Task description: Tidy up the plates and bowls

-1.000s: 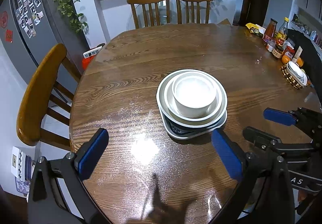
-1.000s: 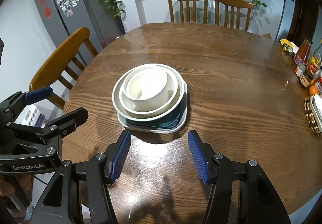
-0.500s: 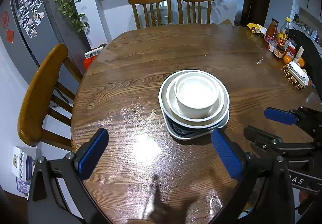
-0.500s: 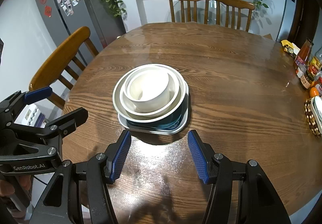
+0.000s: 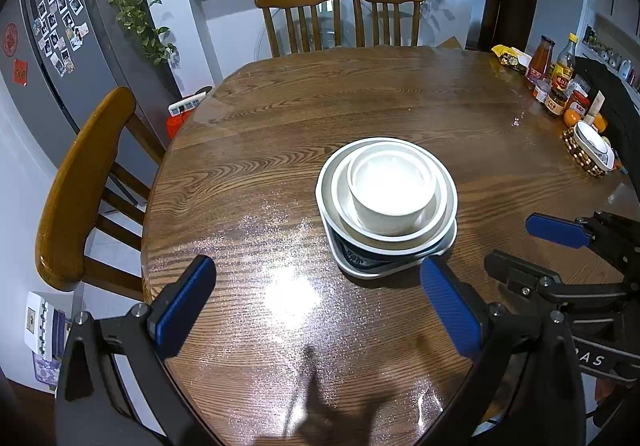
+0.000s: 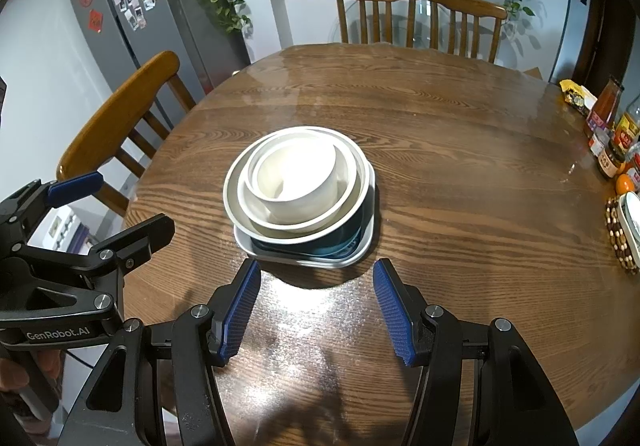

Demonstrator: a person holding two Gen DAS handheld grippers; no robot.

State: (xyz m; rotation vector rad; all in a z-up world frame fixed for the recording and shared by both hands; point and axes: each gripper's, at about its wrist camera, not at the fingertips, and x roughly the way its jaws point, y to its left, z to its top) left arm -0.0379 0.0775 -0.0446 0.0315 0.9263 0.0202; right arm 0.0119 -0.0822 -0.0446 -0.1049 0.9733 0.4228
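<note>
A stack of dishes stands on the round wooden table [image 5: 280, 117]: a small white bowl [image 5: 392, 193] inside a wider white bowl [image 5: 344, 197], inside a grey bowl [image 5: 448, 205], over a dark blue dish [image 5: 352, 256] on a grey squarish plate [image 5: 400, 270]. The same stack shows in the right wrist view, with the small white bowl [image 6: 296, 181] on top and the grey plate [image 6: 304, 258] at the bottom. My left gripper [image 5: 316, 298] is open and empty, near the stack's front left. My right gripper [image 6: 316, 310] is open and empty, just in front of the stack.
Sauce bottles and jars [image 5: 556, 77], oranges and a white dish on a beaded mat [image 5: 588, 153] crowd the table's right edge. One wooden chair [image 5: 80, 181] stands at the left, two chairs [image 5: 340, 21] at the far side. A grey fridge [image 5: 48, 57] stands left.
Both grippers have drawn back slightly toward me; the stack looks a little farther off. Nothing was grasped or moved.
</note>
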